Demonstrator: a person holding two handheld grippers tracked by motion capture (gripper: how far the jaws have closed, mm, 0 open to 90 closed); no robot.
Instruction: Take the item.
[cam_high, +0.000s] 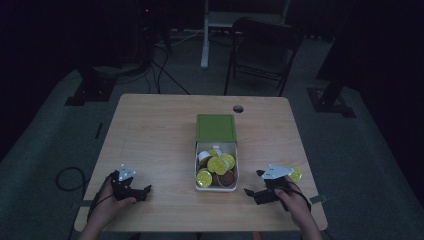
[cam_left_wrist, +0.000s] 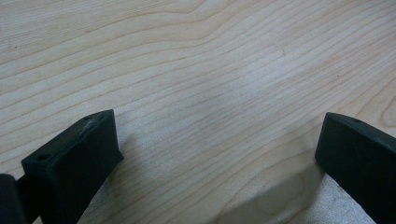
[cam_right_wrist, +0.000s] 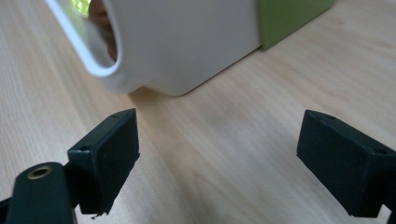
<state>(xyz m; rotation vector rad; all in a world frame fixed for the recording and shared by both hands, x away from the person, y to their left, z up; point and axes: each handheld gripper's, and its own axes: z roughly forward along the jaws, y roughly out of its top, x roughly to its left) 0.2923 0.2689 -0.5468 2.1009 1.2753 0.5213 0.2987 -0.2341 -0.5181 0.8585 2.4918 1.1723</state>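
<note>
Resting wide apart with nothing between them, both grippers' jaws should probably line up around one cup (cam_high: 218, 165) in the box (cam_right_wrist: 187, 51) ahead.

A light wooden table (cam_high: 155, 135) with a round cable hole (cam_high: 238, 108) near its far edge. A white box (cam_high: 216, 187) with green lid (cam_high: 215, 128) rests centrally; one yellow capsule (cam_high: 296, 173) lies right.

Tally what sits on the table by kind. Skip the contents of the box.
Grippers: 2 (left gripper, right gripper)
White box: 1
Green cover: 1
Loose yellow pod: 1
Total: 5
</note>
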